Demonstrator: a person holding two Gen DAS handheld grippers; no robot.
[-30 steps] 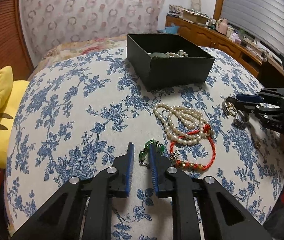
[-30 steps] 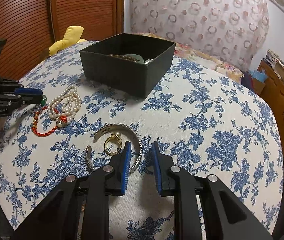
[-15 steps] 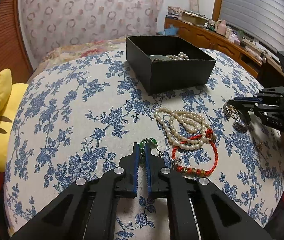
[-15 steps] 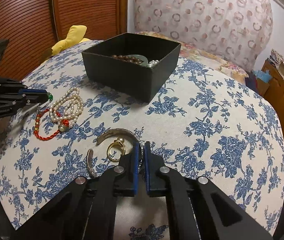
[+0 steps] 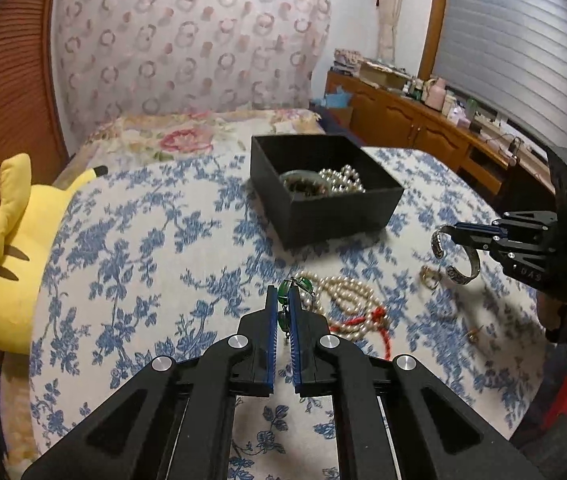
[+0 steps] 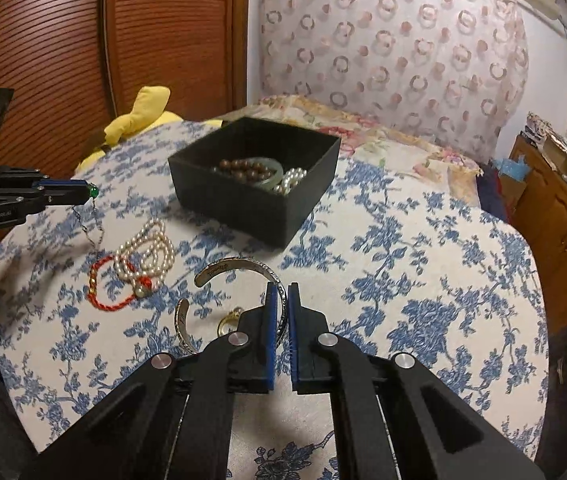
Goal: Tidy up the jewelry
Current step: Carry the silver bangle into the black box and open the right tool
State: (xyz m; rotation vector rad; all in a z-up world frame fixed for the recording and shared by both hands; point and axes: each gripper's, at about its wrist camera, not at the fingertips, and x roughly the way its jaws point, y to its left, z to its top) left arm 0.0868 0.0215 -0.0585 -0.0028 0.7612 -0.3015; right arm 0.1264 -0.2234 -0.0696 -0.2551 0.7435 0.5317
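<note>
My left gripper [image 5: 282,294] is shut on a green bead necklace [image 5: 284,289] and holds it above the cloth; its chain [image 6: 92,227] hangs down in the right wrist view. My right gripper [image 6: 282,296] is shut on a silver cuff bracelet [image 6: 229,267], lifted off the cloth; the cuff also shows in the left wrist view [image 5: 455,254]. The black box [image 6: 259,196] stands ahead with beads, a jade bangle and pearls inside. A pearl necklace [image 6: 148,254], a red cord bracelet [image 6: 103,296] and a gold ring [image 6: 229,322] lie on the cloth.
The blue floral cloth [image 6: 403,264] covers a round table. A yellow plush toy [image 5: 19,248] lies at the table's left edge. A wooden sideboard [image 5: 423,128] with clutter stands far right. A small gold piece [image 5: 473,334] lies near the right gripper.
Both grippers closed, the left on the green necklace and the right on the silver cuff, and both have lifted their pieces off the cloth.
</note>
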